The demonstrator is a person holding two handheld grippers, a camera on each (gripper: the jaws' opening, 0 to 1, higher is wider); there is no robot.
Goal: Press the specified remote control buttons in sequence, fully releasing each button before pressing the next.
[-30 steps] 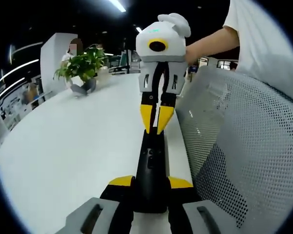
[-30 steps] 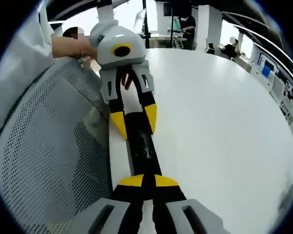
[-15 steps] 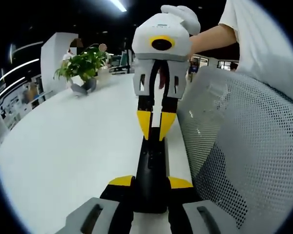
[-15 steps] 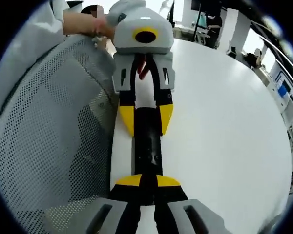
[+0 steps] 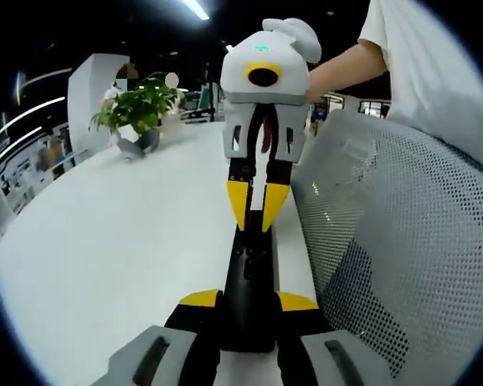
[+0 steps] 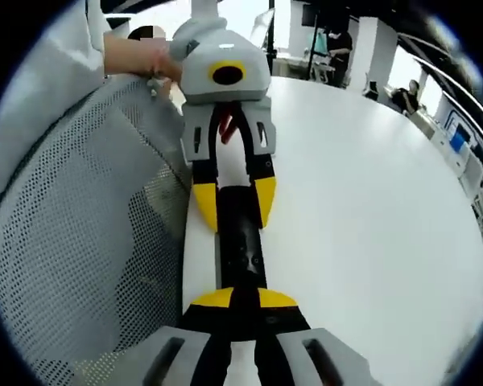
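Black remote [image 5: 248,277] on white table [image 5: 113,241] — yellow-tipped jaws, grey mesh chair [image 5: 394,241].

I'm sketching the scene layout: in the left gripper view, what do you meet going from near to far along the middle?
Left claw's yellow tips → black remote control → right claw's yellow tips → right claw's white body → person's gloved hand.

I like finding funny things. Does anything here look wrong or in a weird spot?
Nothing looks broken or spilled. One thing is a bit odd: the black remote control lies at the very edge of the white table, next to a mesh chair back, with a tool at each end: left tool, right tool.
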